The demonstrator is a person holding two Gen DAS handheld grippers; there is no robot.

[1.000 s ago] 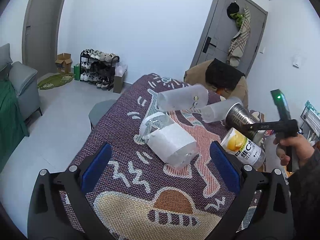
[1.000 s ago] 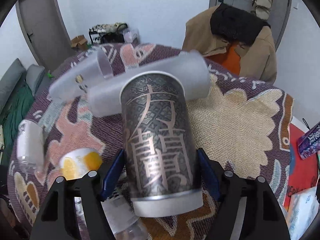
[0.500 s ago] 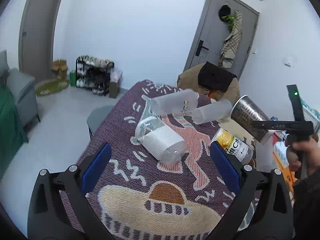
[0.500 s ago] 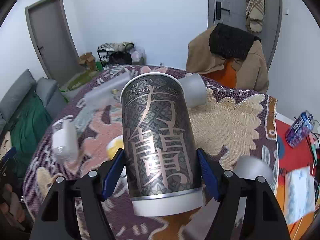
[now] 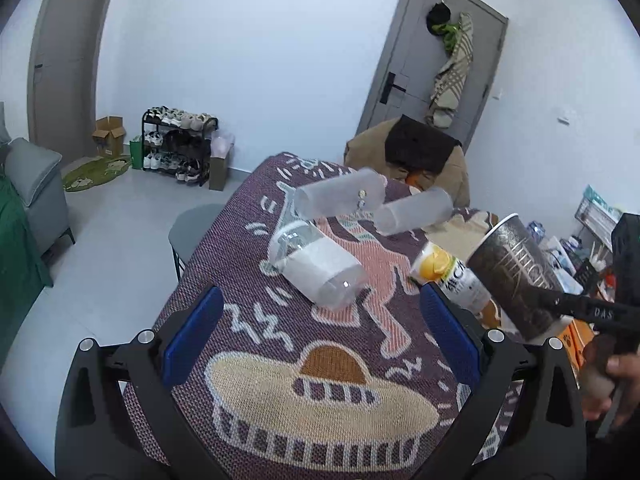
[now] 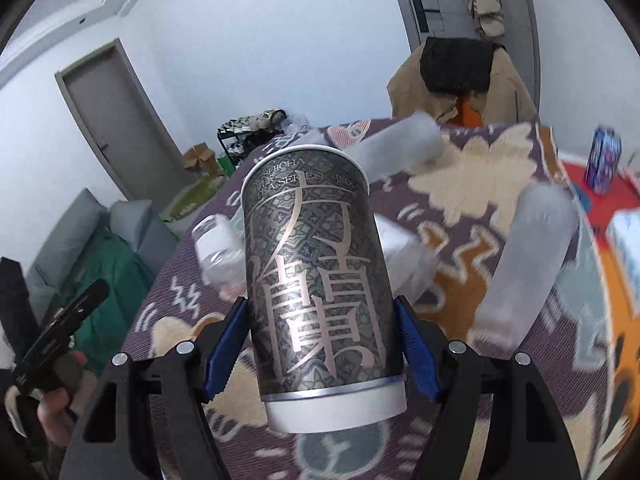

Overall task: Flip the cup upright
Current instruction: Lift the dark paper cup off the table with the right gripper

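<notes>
Sitting clamped between right hand-held gripper pads: cup.

The cup is showing a dark paper-looking wall with metallic, coppery lettering catching the light — a soft sheen, not a full gloss — and a plain matt white band at its base. The blue pads gripping it are looking like smooth rubbery plastic, set in matt black plastic arms with shiny metal screws. The tablecloth is reading as coarse woven cloth, rough and matt right out to its near edge. Lying on it, two frosted tumblers are looking like hazy, translucent plastic, while the bottle is glinting clear and glossy under a matt white paper-like label.
</notes>
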